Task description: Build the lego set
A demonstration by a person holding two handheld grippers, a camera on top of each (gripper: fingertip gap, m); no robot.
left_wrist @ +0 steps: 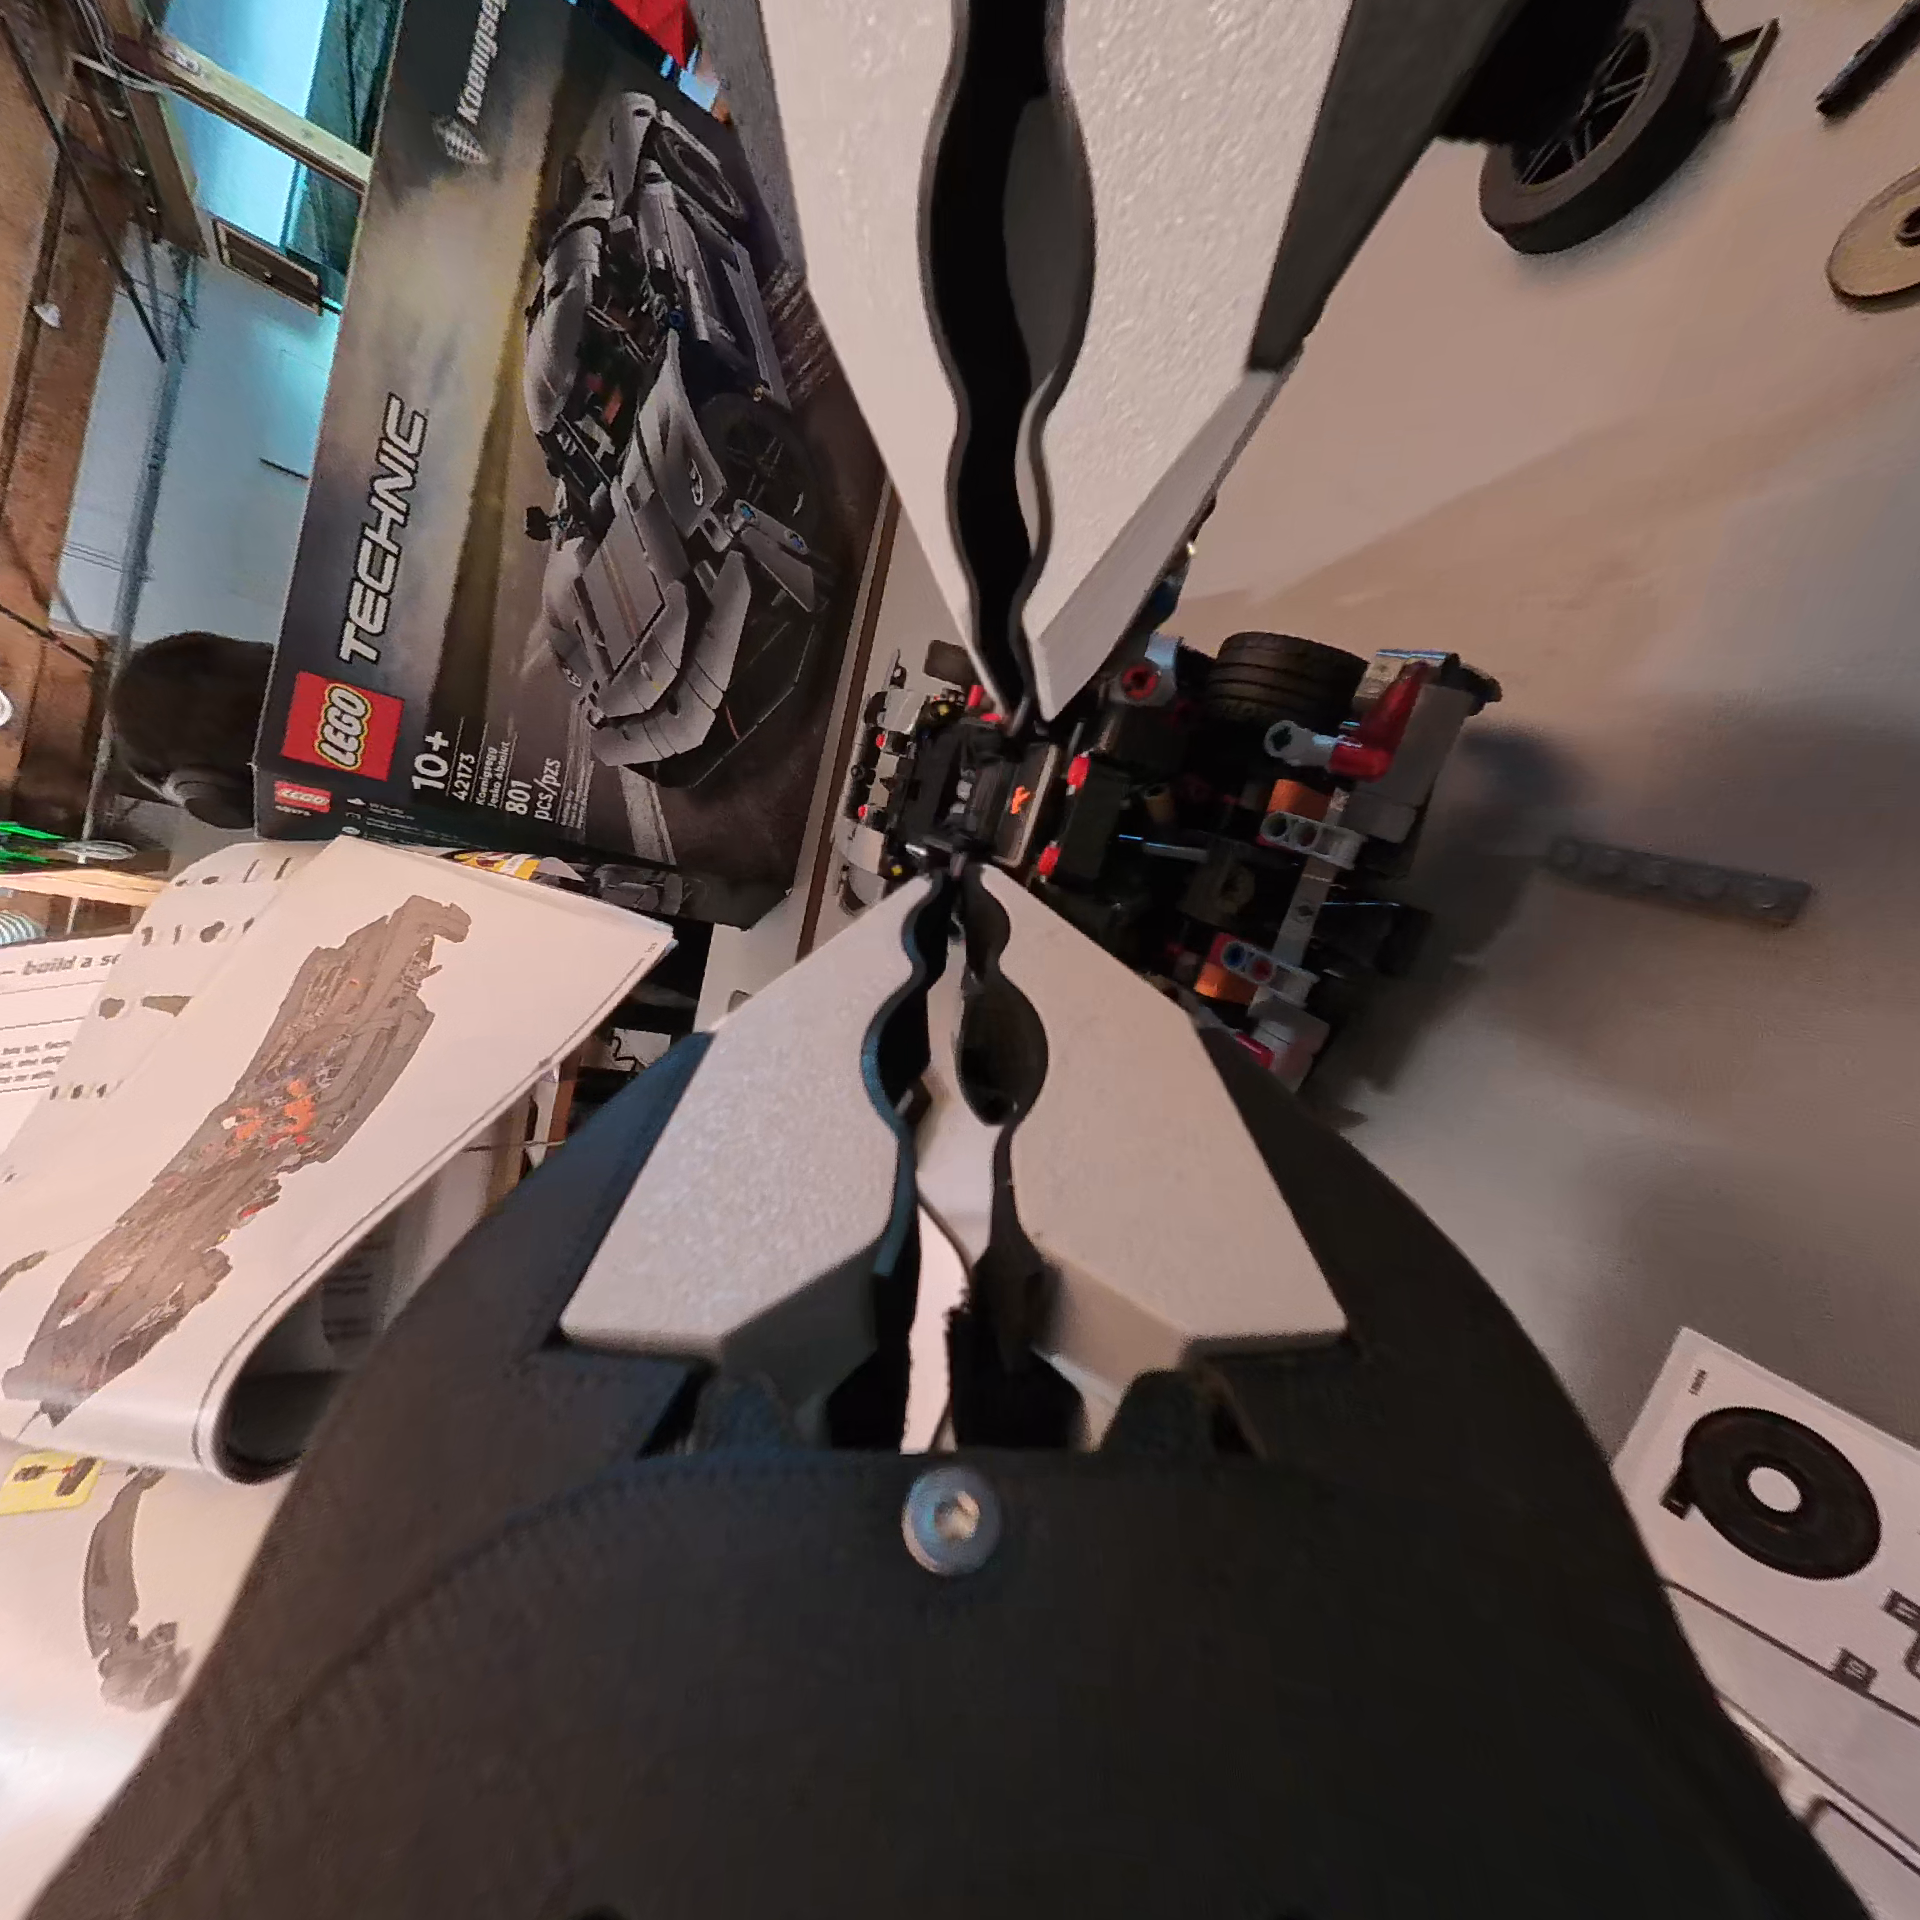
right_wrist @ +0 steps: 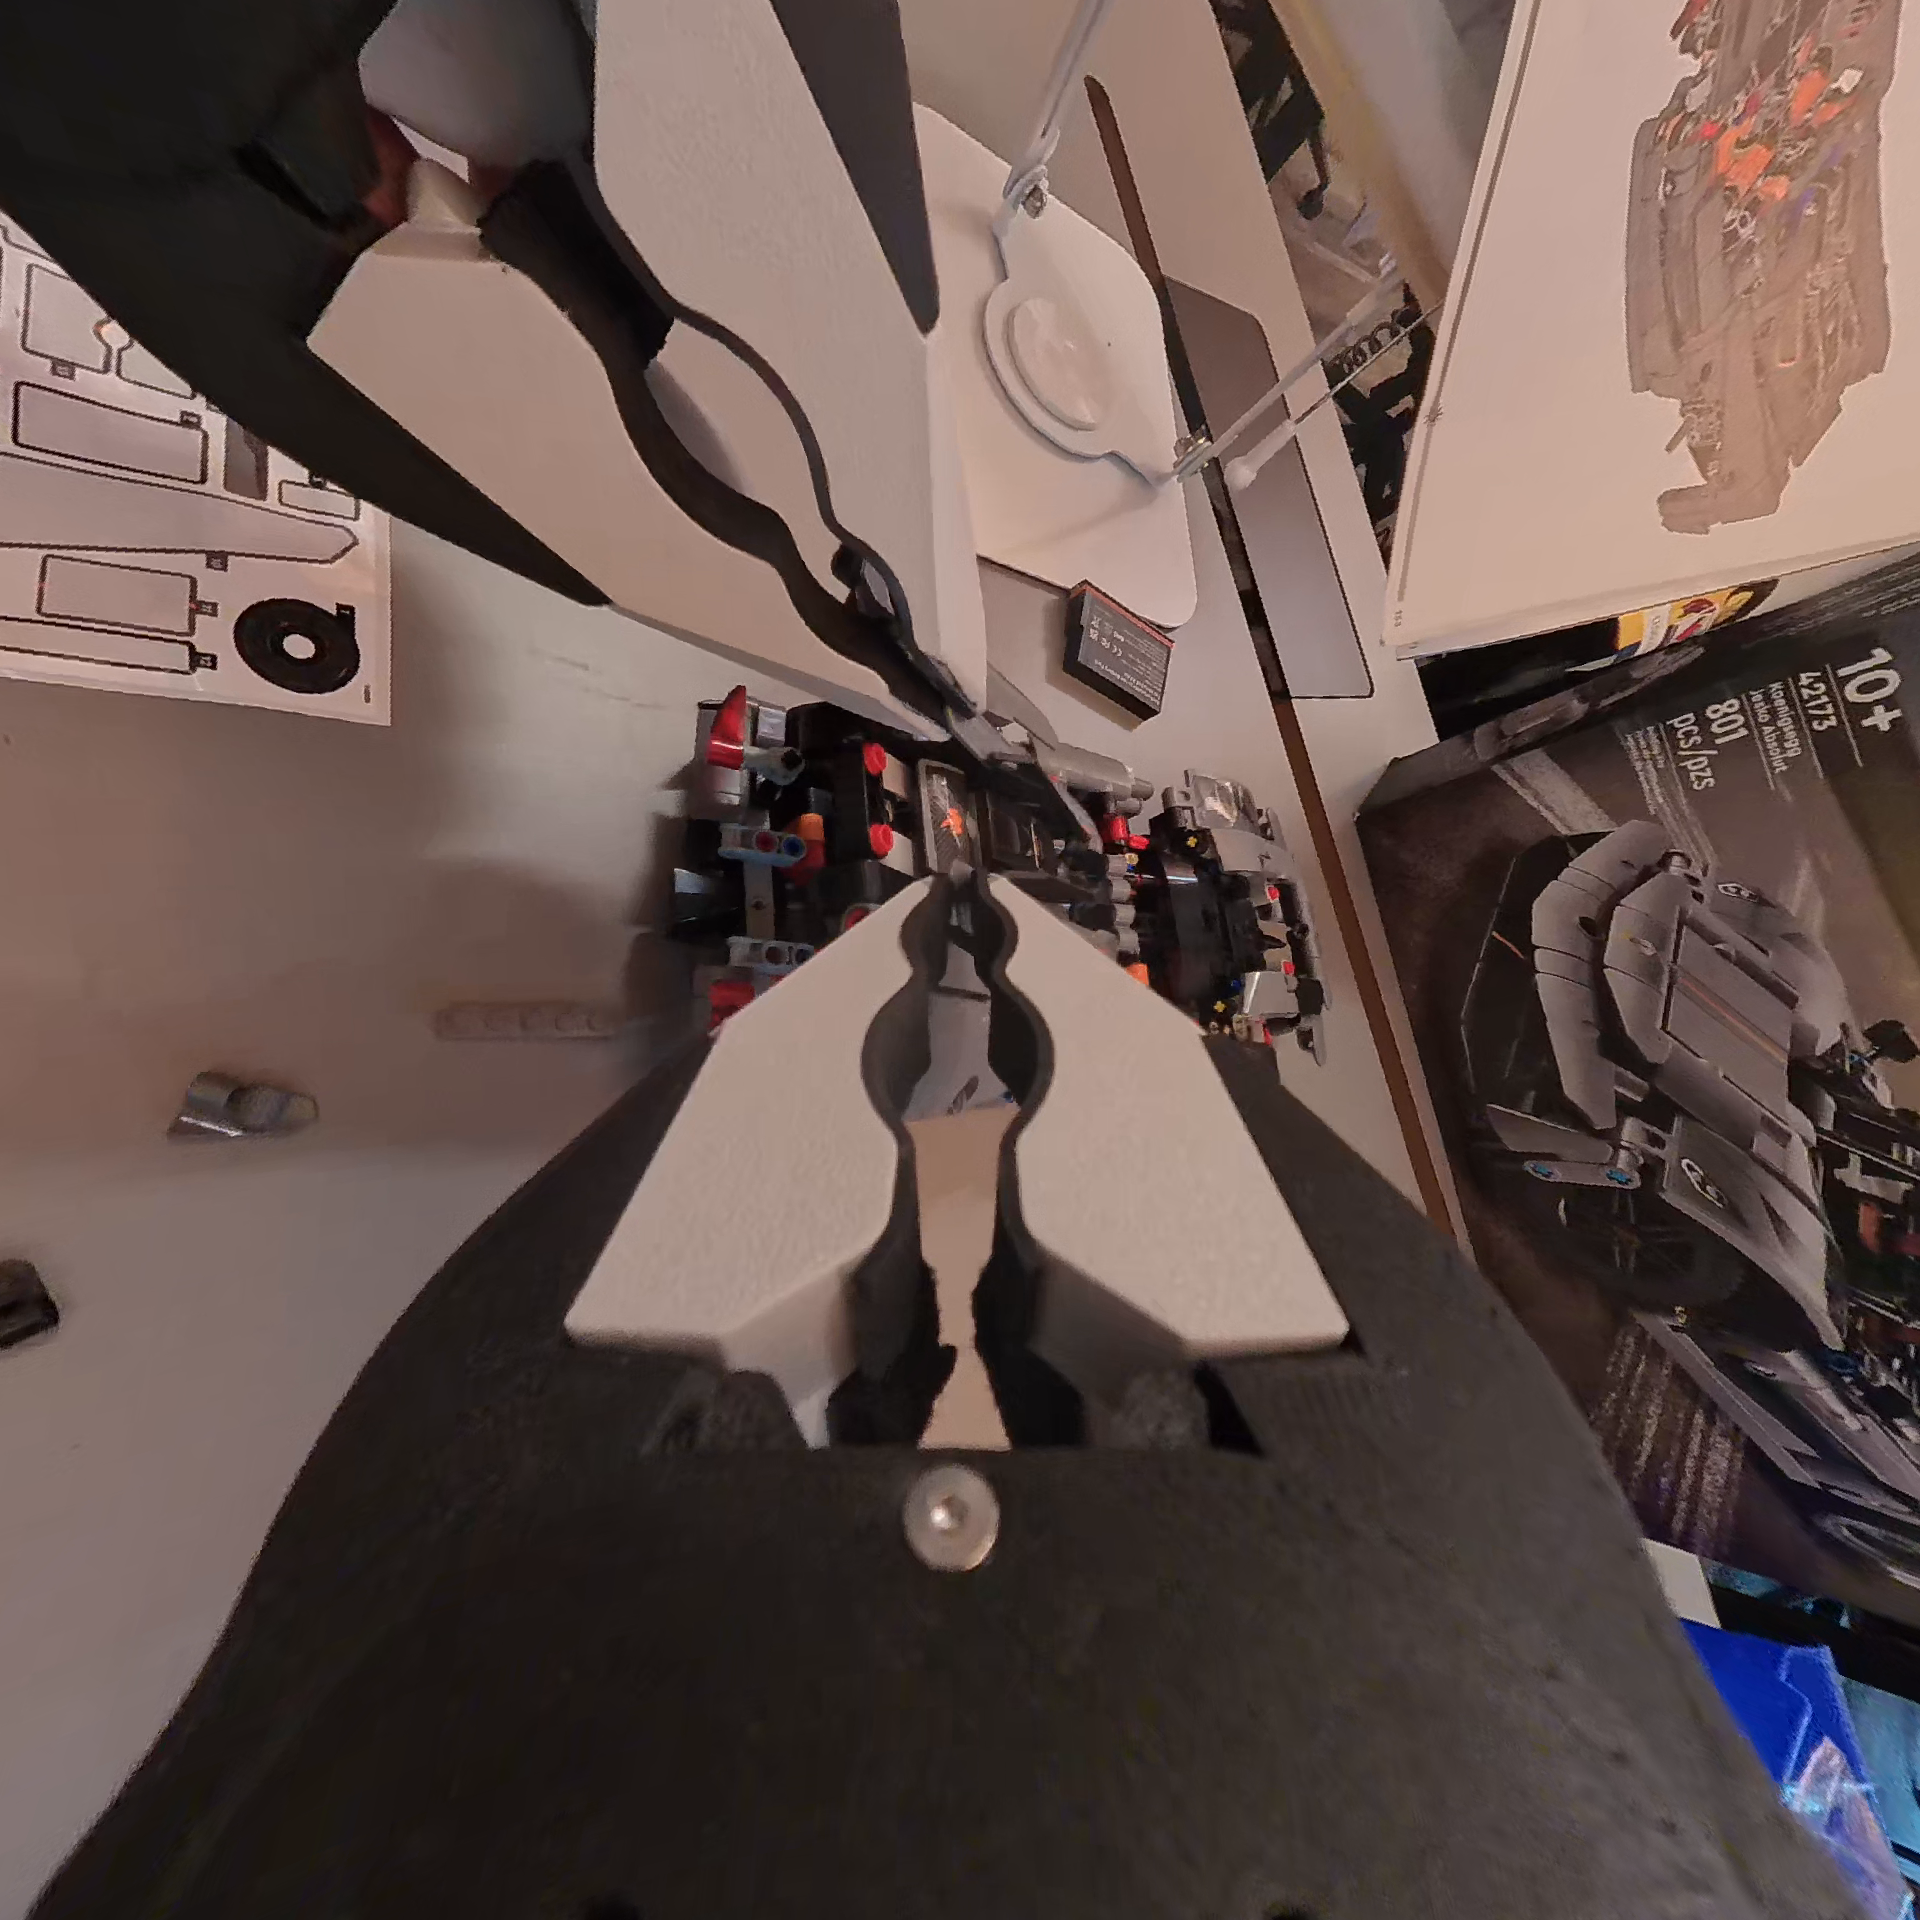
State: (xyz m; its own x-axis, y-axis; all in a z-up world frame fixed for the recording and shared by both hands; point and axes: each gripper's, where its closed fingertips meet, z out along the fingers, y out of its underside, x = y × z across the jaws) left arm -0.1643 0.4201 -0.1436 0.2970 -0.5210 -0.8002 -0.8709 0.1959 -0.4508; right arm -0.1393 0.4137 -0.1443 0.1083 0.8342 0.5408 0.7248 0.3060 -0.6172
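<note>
My left fingers (left_wrist: 951,873) are pinched nearly together, their tips down on the middle of the half-built car model (left_wrist: 1174,821); whether they clamp a part there I cannot tell. My right fingers (right_wrist: 961,883) are just as narrowly closed, tips at the model (right_wrist: 997,873) from the opposite side, with a pale grey piece (right_wrist: 956,1049) showing in the slot between them; I cannot tell if it is gripped. Each view shows the other pair of fingers meeting mine over the car's dark centre.

The model lies on a pale surface (left_wrist: 1558,1091), and a flat grey beam (left_wrist: 1683,888) lies just beyond its rear.

Only the left view takes in a loose black wheel (left_wrist: 1590,135), a tan disc (left_wrist: 1886,244), and the room past the set's box (left_wrist: 561,499): brick wall, wooden framing, a window. The open instruction booklet (left_wrist: 312,1122) curls up near that box, and a sticker sheet (left_wrist: 1787,1538) lies at my right.

Only the right view gives a small black battery-like block (right_wrist: 1117,649), a white stand base (right_wrist: 1049,364), a loose grey curved piece (right_wrist: 244,1107) and a dark piece (right_wrist: 26,1304) at the frame edge.
</note>
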